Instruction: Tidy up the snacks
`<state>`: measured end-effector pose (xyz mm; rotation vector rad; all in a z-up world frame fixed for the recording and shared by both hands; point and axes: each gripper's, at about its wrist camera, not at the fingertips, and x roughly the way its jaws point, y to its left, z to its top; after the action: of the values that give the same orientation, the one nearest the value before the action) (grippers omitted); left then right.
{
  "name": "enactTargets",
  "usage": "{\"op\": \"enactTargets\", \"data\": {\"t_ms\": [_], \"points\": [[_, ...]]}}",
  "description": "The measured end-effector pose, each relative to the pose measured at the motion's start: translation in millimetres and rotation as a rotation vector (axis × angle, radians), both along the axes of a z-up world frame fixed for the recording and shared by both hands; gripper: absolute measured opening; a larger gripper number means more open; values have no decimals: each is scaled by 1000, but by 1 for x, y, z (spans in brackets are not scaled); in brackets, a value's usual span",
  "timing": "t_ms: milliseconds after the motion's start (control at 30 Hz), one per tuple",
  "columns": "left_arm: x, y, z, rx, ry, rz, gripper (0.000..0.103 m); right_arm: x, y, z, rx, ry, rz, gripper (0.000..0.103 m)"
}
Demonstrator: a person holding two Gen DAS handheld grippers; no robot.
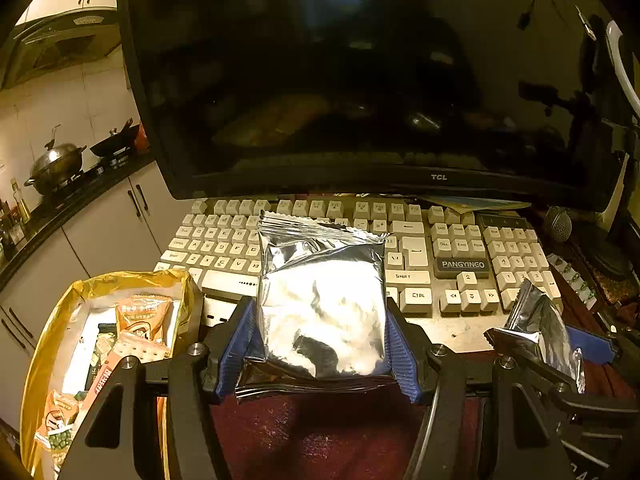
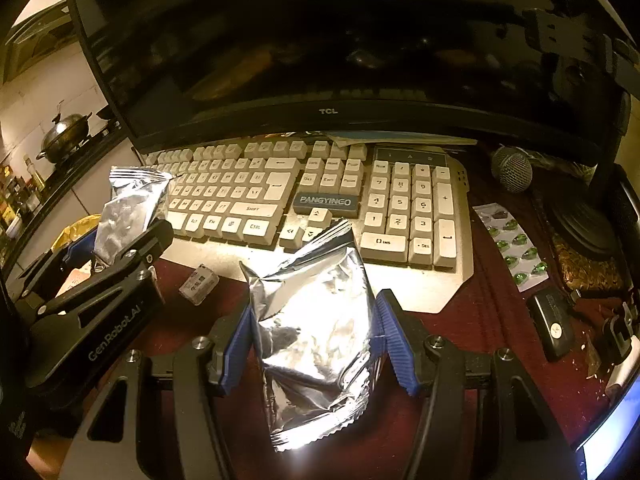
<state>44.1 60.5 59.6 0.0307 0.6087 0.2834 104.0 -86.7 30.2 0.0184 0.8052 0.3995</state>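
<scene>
Left gripper [image 1: 322, 332]: lower centre of the left wrist view. Jaws partly open, blue pads pressed on both sides of a silver foil pouch [image 1: 322, 304]. The pouch stands upright, its crimped top over the keyboard [image 1: 416, 252]. The same gripper [image 2: 120, 248] shows at left in the right wrist view, with its pouch [image 2: 128, 208].

Right gripper [image 2: 316, 336]: lower centre of the right wrist view. Jaws partly open, narrower than the left pair, pads clamped on a second foil pouch [image 2: 316, 320]. This pouch is creased and tilted, top corner toward the arrow keys, bottom seam hanging below the pads. It appears at lower right in the left wrist view [image 1: 540, 320], with the gripper [image 1: 560, 344] there.

Box [image 1: 64, 312]: gold-rimmed, lower left of the left wrist view, just beside the left gripper. Contains orange snack packs [image 1: 142, 316], a cracker packet [image 1: 136, 354] and a green pea packet [image 1: 60, 438].

Keyboard: beige, centre of both views, on a dark red cloth [image 2: 460, 328].

Monitor [image 1: 360, 80]: dark, upper half, behind the keyboard.

Microphone [image 2: 512, 170]: right of the keyboard.

Blister pack [image 2: 514, 246]: green capsules, right of the number pad.

Small black device [image 2: 554, 326]: lower right.

Small wrapped item [image 2: 199, 283]: on the cloth between the grippers.

Stove with pot [image 1: 56, 166]: far left background.
</scene>
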Motion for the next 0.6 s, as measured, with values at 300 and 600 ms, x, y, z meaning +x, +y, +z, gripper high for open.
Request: {"op": "enactTargets", "data": {"t_ms": [300, 600], "points": [[0, -2, 0, 11, 0, -5, 66, 1, -1, -2, 0, 6, -9, 59], [0, -4, 0, 22, -3, -8, 66, 4, -4, -3, 9, 5, -26, 59]]}}
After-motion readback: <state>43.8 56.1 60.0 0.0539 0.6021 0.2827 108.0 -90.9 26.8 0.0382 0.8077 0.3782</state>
